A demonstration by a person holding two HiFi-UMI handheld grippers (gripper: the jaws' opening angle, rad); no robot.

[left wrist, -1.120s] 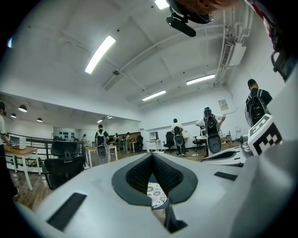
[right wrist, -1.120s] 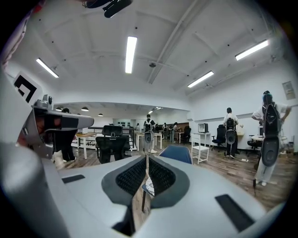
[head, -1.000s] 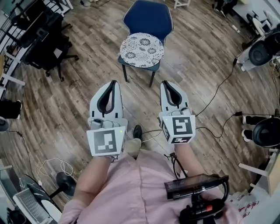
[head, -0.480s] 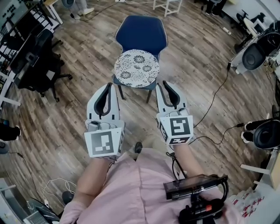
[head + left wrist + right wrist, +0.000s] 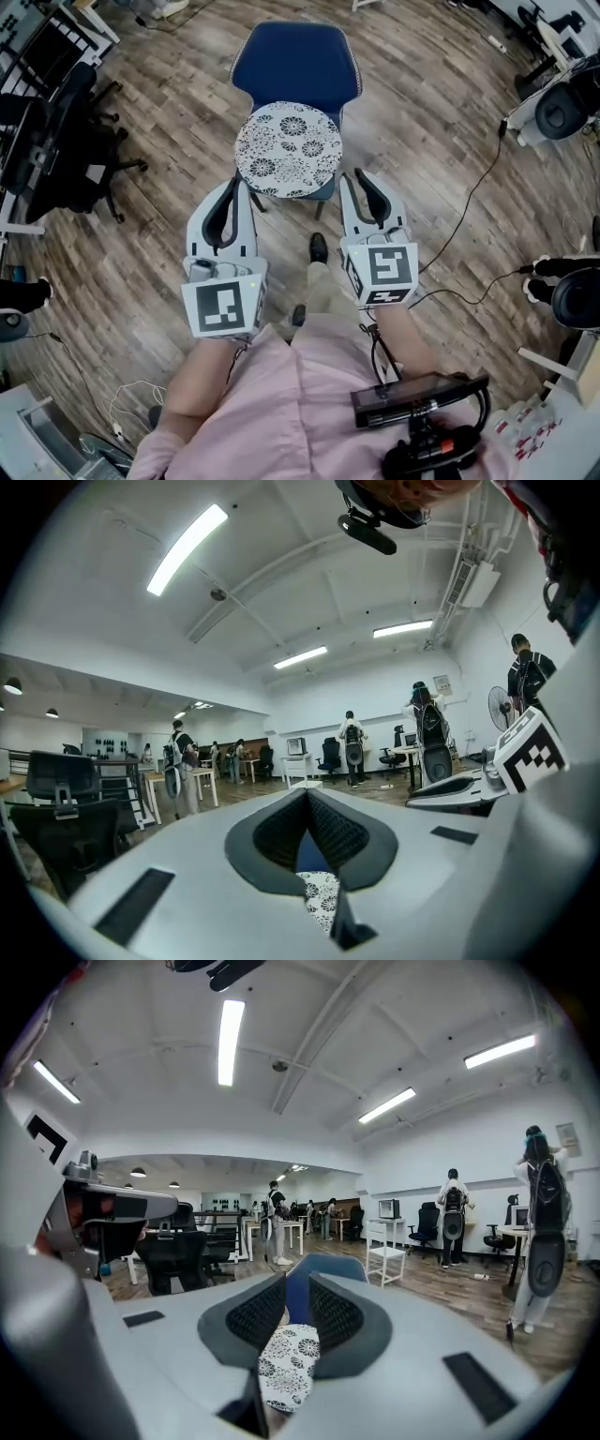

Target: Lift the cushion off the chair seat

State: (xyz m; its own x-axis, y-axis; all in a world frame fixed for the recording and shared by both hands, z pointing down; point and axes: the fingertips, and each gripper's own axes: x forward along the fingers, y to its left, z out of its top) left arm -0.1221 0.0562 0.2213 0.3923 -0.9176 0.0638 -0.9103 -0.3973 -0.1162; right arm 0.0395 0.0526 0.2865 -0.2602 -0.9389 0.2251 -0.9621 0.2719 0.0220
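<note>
Cushion (image 5: pixel 287 150) now closer, lying on chair (image 5: pixel 295 61). Left gripper (image 5: pixel 244 180) jaws together, right gripper (image 5: pixel 350 176) a narrow slit. Both empty, lined up to flank it.

Blk office chairs (image 5: pixel 56 150) left, wood floor (image 5: pixel 441 84)

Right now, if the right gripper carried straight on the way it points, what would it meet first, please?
Probably the patterned cushion on the chair: the right gripper, jaws slightly apart, frames it ahead with nothing between. It lines up near the cushion's right edge, so it might clip the seat instead.
</note>
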